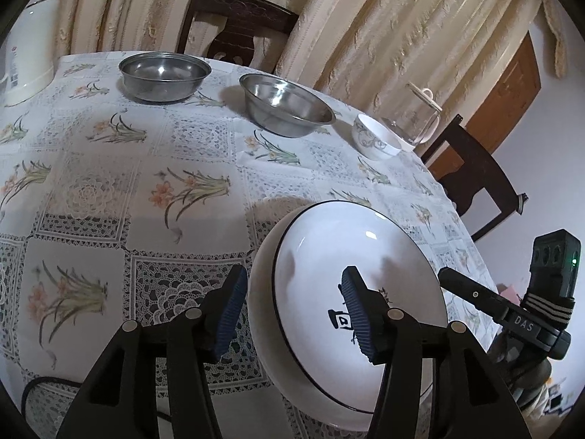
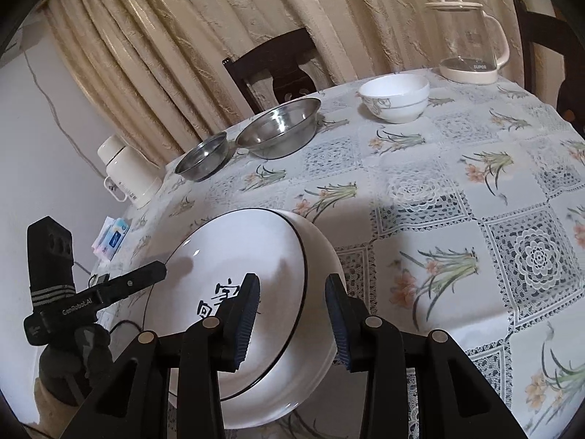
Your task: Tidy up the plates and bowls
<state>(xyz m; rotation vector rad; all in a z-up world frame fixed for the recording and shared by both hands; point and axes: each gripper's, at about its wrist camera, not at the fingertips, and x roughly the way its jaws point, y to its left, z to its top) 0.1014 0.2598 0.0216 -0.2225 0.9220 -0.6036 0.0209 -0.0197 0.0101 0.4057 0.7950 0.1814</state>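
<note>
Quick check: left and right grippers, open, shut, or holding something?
Left gripper: open, fingers straddling the rim of the white black-rimmed ceramic plate.
Right gripper: open, straddling the same plate's opposite rim.

White plate (image 1: 329, 256) — thin black rim

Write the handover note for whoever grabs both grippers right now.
Left gripper and right gripper: both open, each straddling an opposite rim of the white black-rimmed ceramic plate, which is tilted near the table edge.
Two steel bowls and the small white patterned bowl sit apart at the far side of the floral tablecloth.
Nothing stacked yet; plate and all bowls remain.
</note>
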